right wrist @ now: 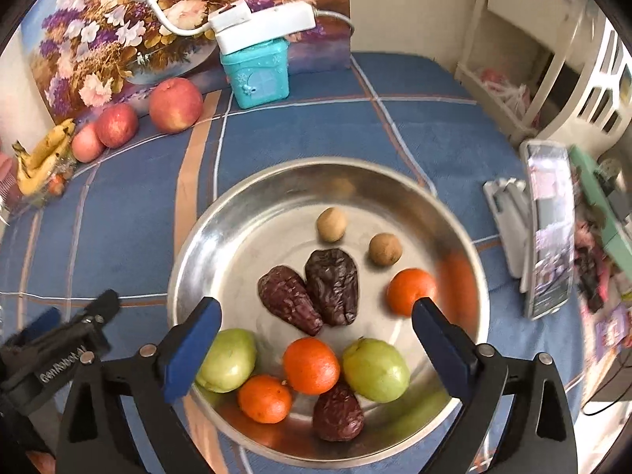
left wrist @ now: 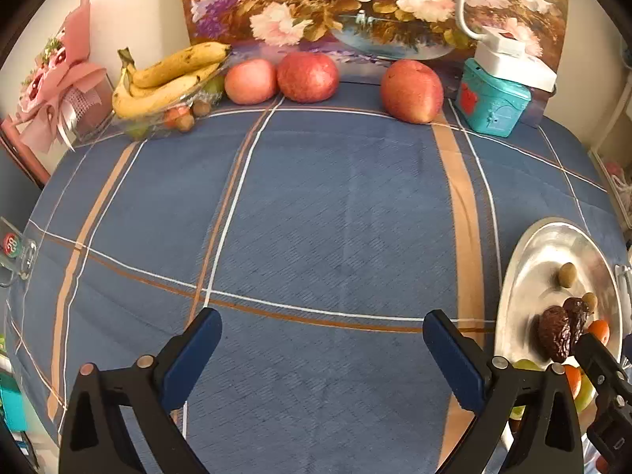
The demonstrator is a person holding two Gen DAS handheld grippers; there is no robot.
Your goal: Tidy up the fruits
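Observation:
A round steel plate [right wrist: 276,181] lies on the blue checked cloth and holds three dark dried dates [right wrist: 331,284], three small oranges [right wrist: 311,364], two green fruits [right wrist: 375,369] and two small brown longans [right wrist: 331,224]. My right gripper [right wrist: 316,324] hovers open and empty above the plate's near half. My left gripper [left wrist: 322,339] is open and empty over bare cloth, left of the plate [left wrist: 553,237]. Three red apples [left wrist: 410,91] stand at the far edge. Bananas [left wrist: 166,79] lie on a glass dish at the far left.
A teal box [left wrist: 493,106] with a white lamp base on it stands at the back right, before a flower painting [left wrist: 355,4]. A pink bouquet [left wrist: 59,79] stands at far left. A phone on a stand [right wrist: 549,229] is right of the plate.

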